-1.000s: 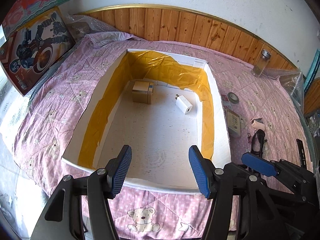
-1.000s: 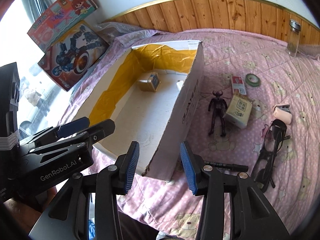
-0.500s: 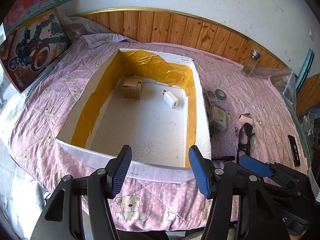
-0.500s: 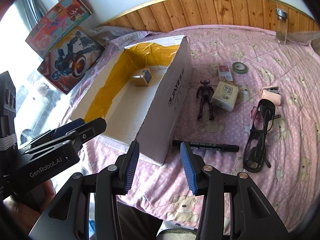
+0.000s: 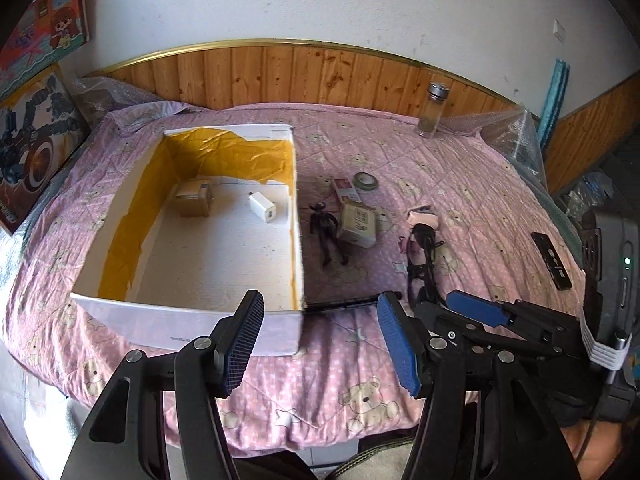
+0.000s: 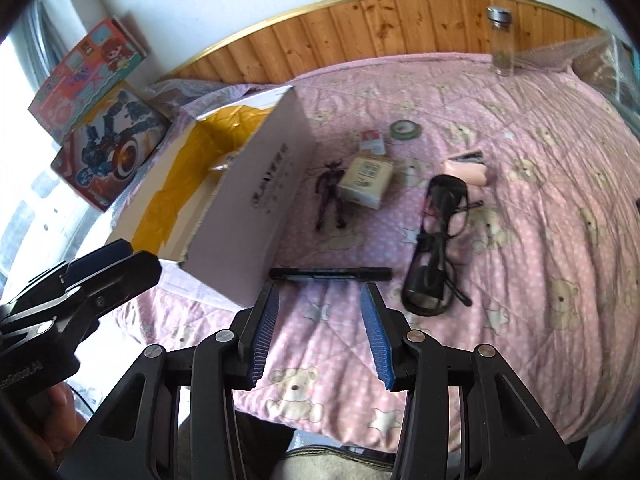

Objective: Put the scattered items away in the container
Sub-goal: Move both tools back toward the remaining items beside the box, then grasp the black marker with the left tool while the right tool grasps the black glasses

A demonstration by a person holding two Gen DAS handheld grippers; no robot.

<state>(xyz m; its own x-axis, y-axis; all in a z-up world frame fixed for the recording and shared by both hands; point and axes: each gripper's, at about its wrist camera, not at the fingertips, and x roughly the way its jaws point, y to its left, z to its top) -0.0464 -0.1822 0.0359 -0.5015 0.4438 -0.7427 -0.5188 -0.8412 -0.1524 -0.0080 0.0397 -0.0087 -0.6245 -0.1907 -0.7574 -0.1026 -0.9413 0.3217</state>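
- The right hand-held gripper (image 6: 320,336) is released, its blue ribbed pads spread with nothing between them. It has dropped lower and pulled rightward since half a second ago, so the gap now frames bare quilt rather than the box corner.
- The left hand-held gripper (image 5: 320,340) is likewise released and empty. It has swung right: the box, formerly centred ahead, now sits ahead to its left.
- Just beyond the right gripper's fingertips lies a slim black marker pen (image 6: 330,273), flat and crosswise on the pink bear-print quilted bed (image 6: 540,240), one end at the box's near corner.
- Ahead and right of it, black-framed glasses (image 6: 436,240) lie folded, with a small pink pouch (image 6: 466,170) beyond them.
- Ahead, a dark toy figure (image 6: 331,196) lies beside a cream carton (image 6: 366,182); farther off are a red-and-white pack (image 6: 372,142) and a green tape roll (image 6: 405,129).
- The white cardboard box lined with yellow tape (image 5: 192,248) holds a small brown box (image 5: 194,200) and a white charger plug (image 5: 262,212) at its far end.
- A black remote (image 5: 551,260) rests far right of the left gripper.
- A glass jar with metal lid (image 6: 502,40) stands upright by the wooden headboard.
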